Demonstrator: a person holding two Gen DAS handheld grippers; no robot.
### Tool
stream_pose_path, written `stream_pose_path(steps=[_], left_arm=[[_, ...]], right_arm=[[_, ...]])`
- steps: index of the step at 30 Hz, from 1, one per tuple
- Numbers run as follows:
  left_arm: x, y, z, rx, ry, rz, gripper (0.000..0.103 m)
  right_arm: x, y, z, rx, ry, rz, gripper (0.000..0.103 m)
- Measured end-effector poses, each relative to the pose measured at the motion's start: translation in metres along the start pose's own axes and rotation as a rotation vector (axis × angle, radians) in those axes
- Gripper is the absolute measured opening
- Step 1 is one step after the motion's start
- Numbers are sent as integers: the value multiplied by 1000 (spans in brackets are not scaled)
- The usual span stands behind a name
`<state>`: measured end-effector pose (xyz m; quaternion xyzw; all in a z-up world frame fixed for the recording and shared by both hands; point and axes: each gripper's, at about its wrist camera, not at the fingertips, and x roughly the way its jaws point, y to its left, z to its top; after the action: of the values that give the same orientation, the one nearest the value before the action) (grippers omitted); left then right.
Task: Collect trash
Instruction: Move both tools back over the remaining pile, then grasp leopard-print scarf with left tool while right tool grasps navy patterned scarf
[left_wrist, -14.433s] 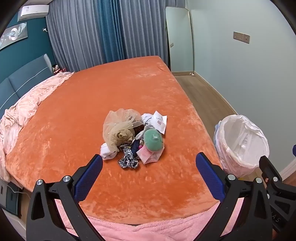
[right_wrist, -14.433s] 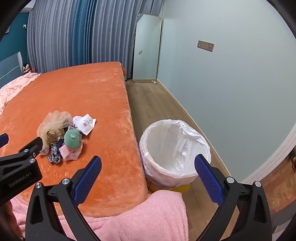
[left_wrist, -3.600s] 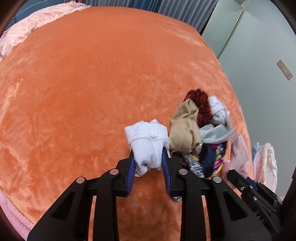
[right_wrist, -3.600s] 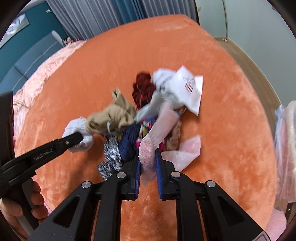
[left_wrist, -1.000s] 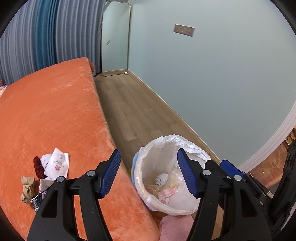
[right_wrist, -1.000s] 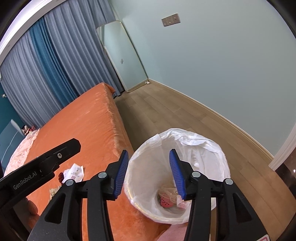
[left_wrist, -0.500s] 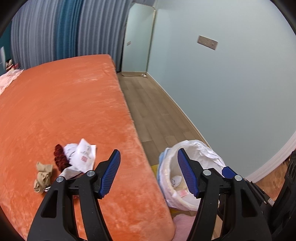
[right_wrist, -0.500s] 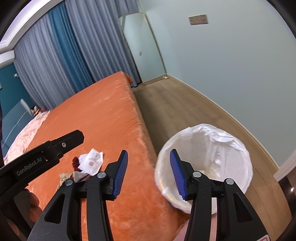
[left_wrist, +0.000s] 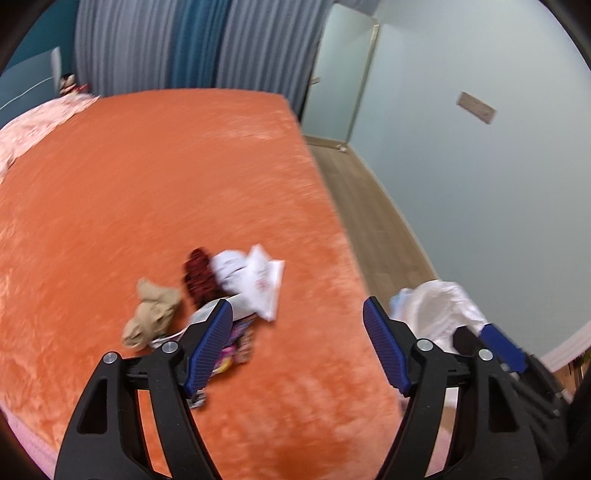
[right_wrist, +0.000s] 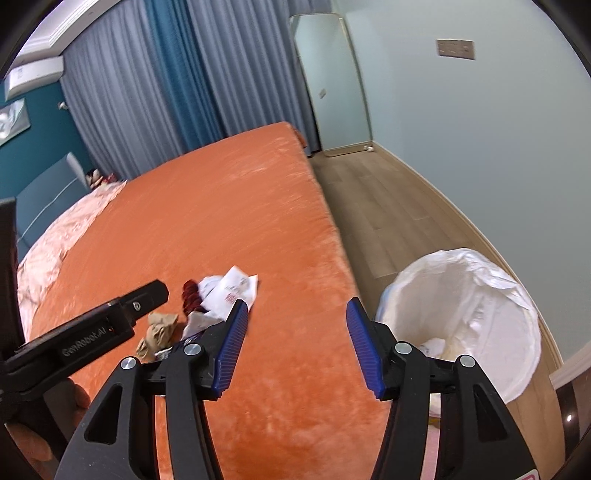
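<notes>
Rm L→R: teal wall (right_wrist: 33, 155) w/ AC unit (right_wrist: 35, 75) and framed pic (right_wrist: 13, 123) far left, blue headboard (right_wrist: 48, 199) below it, pink quilt (right_wrist: 55, 240) bunched at that end of the bed. Grey/blue curtains (right_wrist: 177, 92) behind. Orange plush cover (left_wrist: 147, 192) fills the bed top, otherwise bare apart from one small trash pile (left_wrist: 207, 295) near the bed's right edge: tan wad (left_wrist: 153, 314) leftmost, dark red bit (left_wrist: 197, 275) next, white wrapper w/ red print (left_wrist: 255, 284) on the right, colourful pcs under the L tongs' finger (left_wrist: 208, 345), partly hidden. L tongs (left_wrist: 297, 345) over the cover just fwd of the pile, jaws apart, have just been widening, nothing btwn them. R tongs (right_wrist: 293, 345) same: apart, just been widening, empty, hanging over the bed's right edge. L tongs body and a hand (right_wrist: 44, 424) show at left of the right-wrist view. Right of bed: wood floor (right_wrist: 388, 206), tall mirror (right_wrist: 332, 81) leaning at the far wall, pale wall w/ switch plate (right_wrist: 455, 48), white baseboard (right_wrist: 569, 363). Bin w/ white liner (right_wrist: 465, 317) on the floor just beside the bed; some scraps in its bottom, blurred.
</notes>
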<state>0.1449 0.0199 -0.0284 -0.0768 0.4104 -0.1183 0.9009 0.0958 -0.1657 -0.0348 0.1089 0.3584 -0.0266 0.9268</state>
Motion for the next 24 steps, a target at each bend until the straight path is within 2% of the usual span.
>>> stream_pose_path(steps=[7,13,21,24], left_arm=[[13,62,-23,-77,64,67,69],[33,101,-50,-113,146,105,69],[66,122,-81,-129,250,110,68],[77,124,-86,-129,277,107,63]], right_arm=[[24,35,-13,-44,58,39,54],[48,61,-27,-77,113,60,54],[79,87,-45,-119,187,75,54],[89,95,-51,-133,210,78,54]])
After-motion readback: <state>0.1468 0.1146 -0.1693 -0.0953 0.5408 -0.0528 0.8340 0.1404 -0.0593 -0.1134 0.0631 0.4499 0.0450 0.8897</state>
